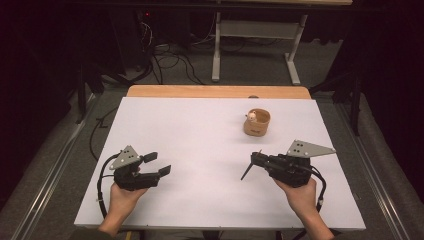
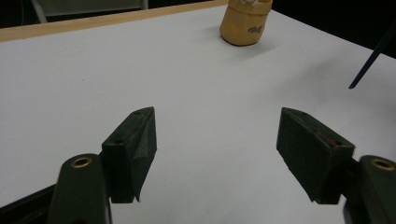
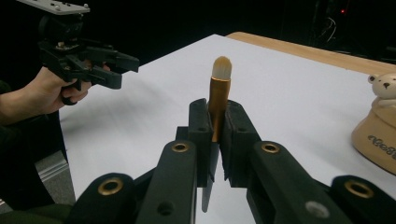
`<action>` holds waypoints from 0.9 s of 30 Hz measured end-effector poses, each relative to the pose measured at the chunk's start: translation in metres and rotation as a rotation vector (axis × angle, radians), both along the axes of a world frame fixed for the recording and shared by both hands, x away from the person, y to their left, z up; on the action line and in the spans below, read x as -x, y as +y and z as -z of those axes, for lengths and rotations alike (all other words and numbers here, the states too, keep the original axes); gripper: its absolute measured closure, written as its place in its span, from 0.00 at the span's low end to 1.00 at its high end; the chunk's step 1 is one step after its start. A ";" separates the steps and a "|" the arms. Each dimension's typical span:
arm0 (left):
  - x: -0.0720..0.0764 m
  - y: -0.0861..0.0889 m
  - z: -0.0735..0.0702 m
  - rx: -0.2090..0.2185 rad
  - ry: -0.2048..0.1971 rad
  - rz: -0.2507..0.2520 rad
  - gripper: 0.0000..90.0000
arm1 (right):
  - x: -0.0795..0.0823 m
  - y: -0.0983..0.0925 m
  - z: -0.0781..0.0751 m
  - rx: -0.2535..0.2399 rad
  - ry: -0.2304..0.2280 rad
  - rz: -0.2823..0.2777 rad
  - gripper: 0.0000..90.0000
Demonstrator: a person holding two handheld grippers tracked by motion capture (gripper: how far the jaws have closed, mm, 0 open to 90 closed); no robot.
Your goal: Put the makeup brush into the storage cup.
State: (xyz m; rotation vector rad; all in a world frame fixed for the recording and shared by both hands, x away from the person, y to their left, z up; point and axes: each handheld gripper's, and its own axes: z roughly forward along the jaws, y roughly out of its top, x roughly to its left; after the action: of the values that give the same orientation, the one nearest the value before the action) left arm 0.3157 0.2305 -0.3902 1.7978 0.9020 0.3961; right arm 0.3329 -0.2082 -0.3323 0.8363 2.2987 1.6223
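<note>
On the left, the left tongs [image 1: 157, 164] are hovering low over the white bench [image 1: 200, 140], jaws spread wide with nothing between them. Farther right, the right tongs [image 1: 256, 159] are clamping a makeup brush [image 3: 218, 91] by its gold ferrule, its dark handle slanting down toward the bench. Beyond them, a tan cup [image 1: 257, 123] is standing near the far edge.

A gold-handled makeup brush [image 3: 218, 98] with pale bristles stands upright, clamped in the right gripper [image 3: 215, 140].
</note>
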 end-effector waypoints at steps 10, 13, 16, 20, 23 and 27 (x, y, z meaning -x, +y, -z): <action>0.001 0.000 -0.001 0.000 -0.006 0.006 0.32 | -0.005 -0.005 -0.006 0.021 -0.005 0.020 0.95; 0.001 -0.001 -0.001 -0.001 -0.008 0.009 0.32 | -0.007 -0.007 -0.007 0.024 -0.004 0.029 0.95; 0.001 0.000 -0.001 -0.002 -0.009 0.009 0.32 | -0.008 -0.008 -0.008 0.027 -0.005 0.032 0.95; 0.001 -0.001 -0.001 -0.002 -0.011 0.008 0.32 | -0.009 -0.010 -0.010 0.031 -0.008 0.040 0.95; 0.002 -0.001 -0.001 -0.001 -0.015 0.008 0.32 | -0.011 -0.012 -0.011 0.033 -0.010 0.049 0.95; 0.002 -0.002 -0.001 -0.006 -0.015 0.012 0.32 | -0.015 -0.015 -0.013 0.037 -0.012 0.061 0.95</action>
State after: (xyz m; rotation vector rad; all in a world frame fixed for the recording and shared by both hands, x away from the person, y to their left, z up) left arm 0.3140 0.2288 -0.3895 1.8021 0.8801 0.4047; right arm 0.3480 -0.2229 -0.3195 0.8771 2.2657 1.5502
